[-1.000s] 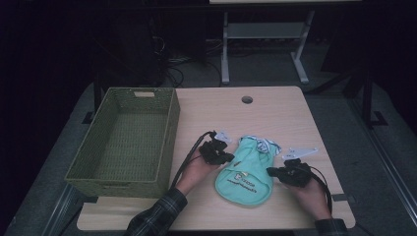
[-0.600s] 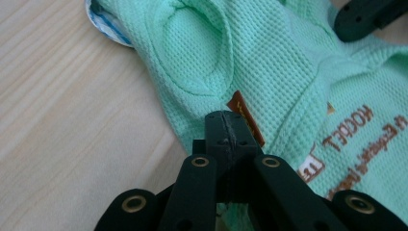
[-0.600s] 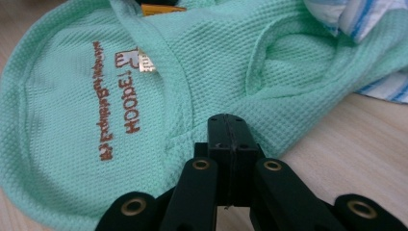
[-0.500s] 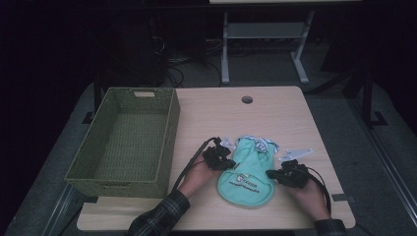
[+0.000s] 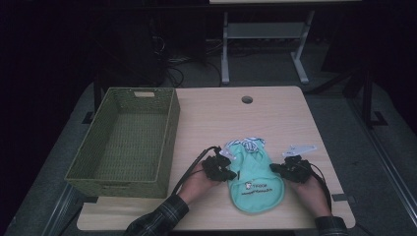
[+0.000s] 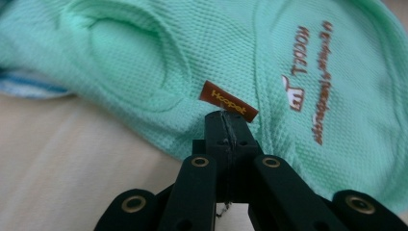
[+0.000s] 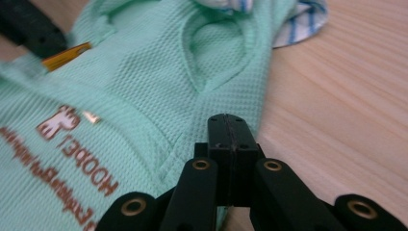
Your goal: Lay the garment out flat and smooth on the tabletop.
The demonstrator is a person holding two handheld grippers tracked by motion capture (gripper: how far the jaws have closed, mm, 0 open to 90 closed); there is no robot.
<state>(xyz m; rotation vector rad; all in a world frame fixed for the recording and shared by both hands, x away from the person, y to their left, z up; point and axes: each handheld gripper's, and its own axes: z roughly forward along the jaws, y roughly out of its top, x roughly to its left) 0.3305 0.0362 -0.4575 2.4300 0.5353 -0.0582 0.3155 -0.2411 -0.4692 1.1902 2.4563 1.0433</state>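
Mint garment [image 5: 255, 179] between closed left tongs [image 5: 231, 173], right tongs [image 5: 285, 168]

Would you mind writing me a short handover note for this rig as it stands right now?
Left gripper: jaws shut, tips at the left edge of the mint-green pet shirt, just below its brown side label. Whether cloth is pinched cannot be told.
Right gripper: jaws shut, tips at the shirt's right edge by the sleeve opening; a pinch is equally unclear.
The shirt lies flat on the wooden table, print side up, striped collar pointing away from the person. The green woven basket stands to its left with nothing in it.
Done: both grippers set at the shirt's sides.
Left: probably fold it and put it in the basket.
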